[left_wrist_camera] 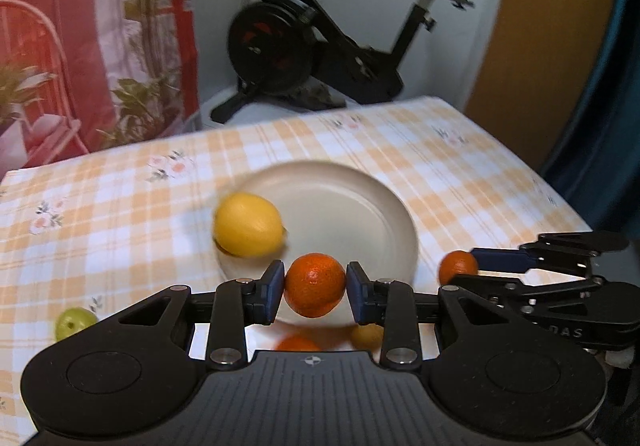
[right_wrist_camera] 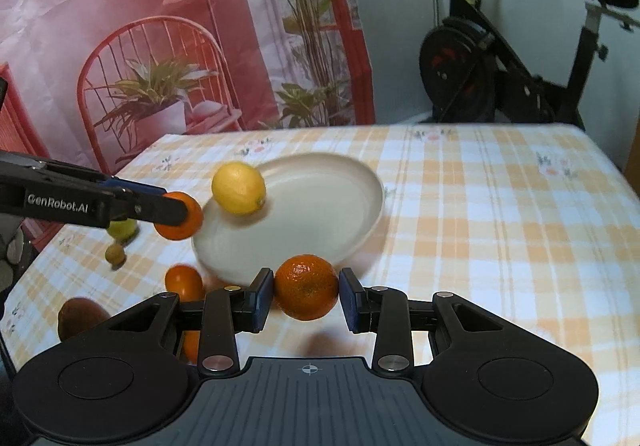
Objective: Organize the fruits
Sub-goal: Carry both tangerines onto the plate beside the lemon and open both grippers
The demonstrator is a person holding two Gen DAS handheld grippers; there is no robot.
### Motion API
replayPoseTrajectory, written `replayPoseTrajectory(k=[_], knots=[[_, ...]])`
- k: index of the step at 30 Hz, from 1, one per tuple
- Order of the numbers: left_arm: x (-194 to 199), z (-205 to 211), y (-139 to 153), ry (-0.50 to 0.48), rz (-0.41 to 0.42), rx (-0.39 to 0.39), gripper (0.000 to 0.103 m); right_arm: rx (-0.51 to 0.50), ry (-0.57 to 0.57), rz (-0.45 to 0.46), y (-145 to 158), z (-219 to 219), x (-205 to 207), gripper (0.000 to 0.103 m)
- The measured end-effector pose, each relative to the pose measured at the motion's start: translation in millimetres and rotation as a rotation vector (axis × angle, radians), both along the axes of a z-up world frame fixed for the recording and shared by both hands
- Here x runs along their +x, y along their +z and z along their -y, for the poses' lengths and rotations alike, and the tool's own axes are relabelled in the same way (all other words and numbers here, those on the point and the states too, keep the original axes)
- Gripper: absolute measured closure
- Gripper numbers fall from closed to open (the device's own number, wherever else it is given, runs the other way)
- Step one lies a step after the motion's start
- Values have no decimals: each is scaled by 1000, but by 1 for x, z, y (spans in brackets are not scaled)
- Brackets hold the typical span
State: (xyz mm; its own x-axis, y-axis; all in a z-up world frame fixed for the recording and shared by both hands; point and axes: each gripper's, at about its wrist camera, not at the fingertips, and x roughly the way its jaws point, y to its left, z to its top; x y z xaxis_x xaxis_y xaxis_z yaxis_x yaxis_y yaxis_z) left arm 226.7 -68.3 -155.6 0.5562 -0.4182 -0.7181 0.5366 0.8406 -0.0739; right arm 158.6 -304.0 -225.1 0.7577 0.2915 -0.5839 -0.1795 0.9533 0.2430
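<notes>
Left gripper [left_wrist_camera: 315, 288], black frame with blue pads: jaws drawn in on a mandarin [left_wrist_camera: 315, 285], pads pressing both flanks, fruit held clear of the table just over the near rim of the plate [left_wrist_camera: 360, 202]; same gripper enters the right wrist view from the left edge, its mandarin just beside the plate's left rim.

Right gripper [right_wrist_camera: 307, 288], same build: jaws narrowed on a second mandarin [right_wrist_camera: 306, 287], pads against both sides, fruit held above the tablecloth [right_wrist_camera: 500, 206] just in front of the plate's near rim; seen side-on at the right of the left wrist view.

Plate: cream, round, shallow, standing on the cloth near mid-table.

Lemon [right_wrist_camera: 239, 188]: yellow, at the plate's left rim; blurred, so whether it rests on the rim cannot be told.

Loose fruit on the cloth to the left of the plate: green fruit [right_wrist_camera: 122, 229], partly behind the left gripper; small tan fruit [right_wrist_camera: 115, 254]; orange fruit [right_wrist_camera: 184, 282]; brown fruit [right_wrist_camera: 82, 318], nearest the table edge.

Tablecloth: orange-and-white check with flower sprigs.

Background: exercise bike [left_wrist_camera: 312, 42], black; printed backdrop [right_wrist_camera: 160, 26] showing a red chair and potted plants.
</notes>
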Motion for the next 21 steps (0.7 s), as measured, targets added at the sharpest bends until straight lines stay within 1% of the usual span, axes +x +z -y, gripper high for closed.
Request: replayPoseTrajectory(k=[4, 7, 12, 17, 21], knots=[[12, -6, 7, 42, 16, -8, 67, -38, 24, 43, 16, -1, 18, 70], [22, -8, 8, 56, 22, 3, 67, -65, 45, 65, 27, -4, 37, 70], [32, -5, -1, 53, 13, 25, 67, -104, 80, 89, 38, -9, 74, 70], [39, -1, -14, 53, -11, 34, 67, -115, 80, 82, 38, -10, 114, 70], [45, 1, -23, 54, -22, 54, 67, -124, 98, 64, 29, -14, 140, 70]])
